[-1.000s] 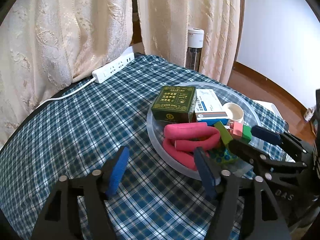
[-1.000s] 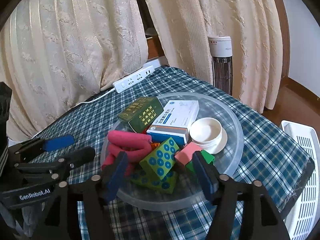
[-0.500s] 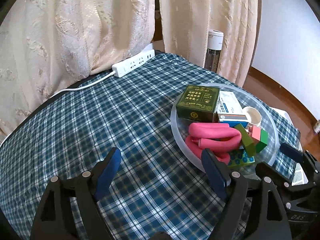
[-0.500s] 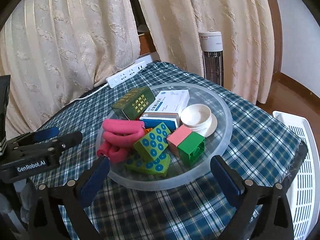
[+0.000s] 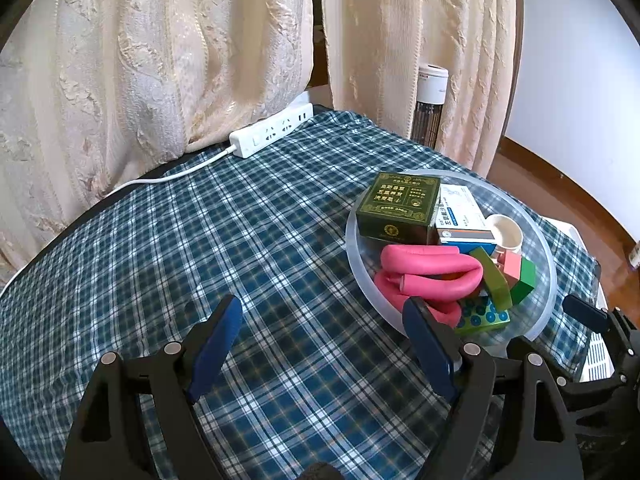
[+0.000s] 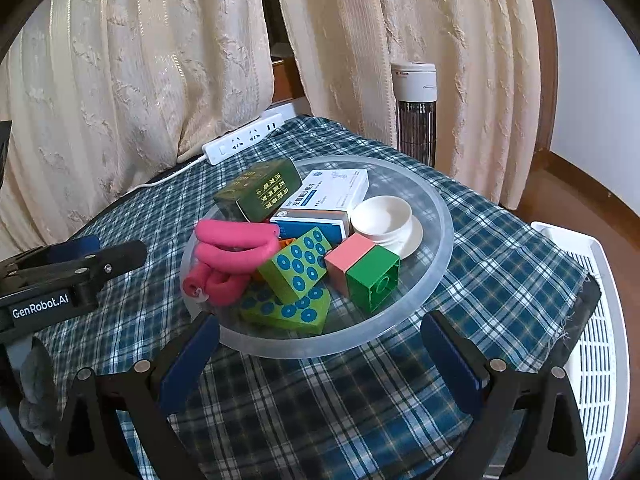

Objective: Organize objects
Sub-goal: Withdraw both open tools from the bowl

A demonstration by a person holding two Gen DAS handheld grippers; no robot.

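Note:
A clear round tray [image 6: 434, 252] [image 5: 548, 264] sits on the plaid tablecloth and holds a dark green box [image 6: 258, 189] [image 5: 398, 205], a white medicine box [image 6: 334, 188] [image 5: 460, 208], a white lid [image 6: 382, 216], a pink foam roll [image 6: 234, 246] [image 5: 430, 266], green dotted blocks [image 6: 296, 266], a pink block [image 6: 348, 256] and a green brick [image 6: 374, 282]. My right gripper [image 6: 320, 356] is open and empty just in front of the tray. My left gripper [image 5: 324, 340] is open and empty over bare cloth left of the tray.
A white power strip [image 5: 272, 132] [image 6: 244, 140] lies at the table's far edge by cream curtains. A tower heater [image 6: 416, 112] stands behind the table. A white slatted rack [image 6: 596, 320] is at the right, off the table's edge.
Both grippers have pulled back from the tray and opened wider. The right gripper no longer reaches over the blocks; the left has shifted left over the cloth.

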